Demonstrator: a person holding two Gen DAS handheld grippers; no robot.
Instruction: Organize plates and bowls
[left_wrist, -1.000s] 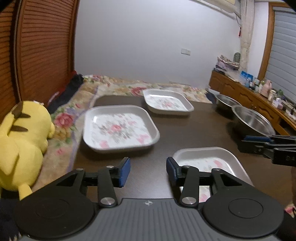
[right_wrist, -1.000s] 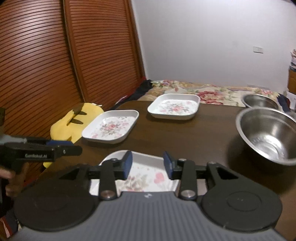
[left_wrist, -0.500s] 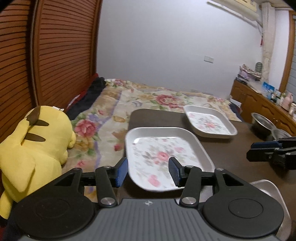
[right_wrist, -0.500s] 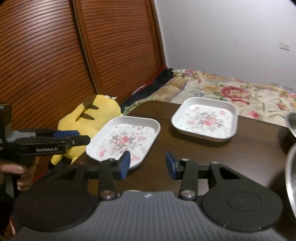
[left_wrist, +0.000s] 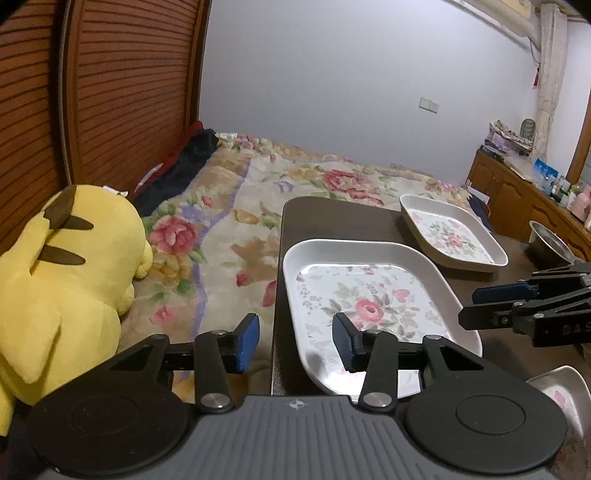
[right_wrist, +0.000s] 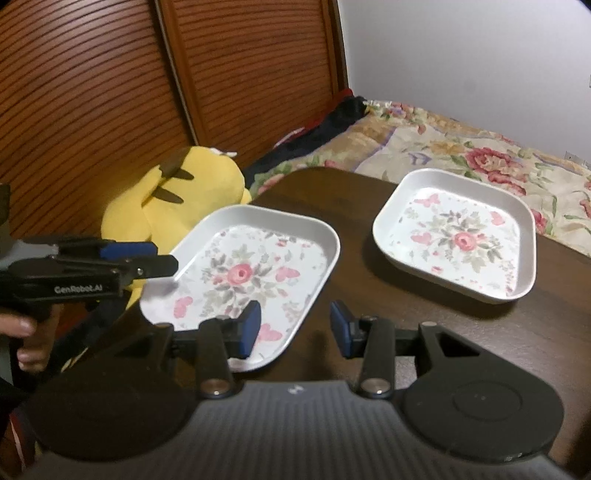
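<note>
The right hand-held gripper (right_wrist: 294, 326) hung open above the dark tabletop (right_wrist: 369, 288), just beside the nearer floral plate (right_wrist: 243, 280).

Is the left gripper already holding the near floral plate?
No, the left gripper is open, its fingers apart above the near floral plate, gripping nothing.

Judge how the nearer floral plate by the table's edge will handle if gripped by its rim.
The nearer floral plate looks rigid, so it should lift in one piece. Its glossy rim may be slippery. Gripped at one side it would probably tilt; the table edge is close.
</note>
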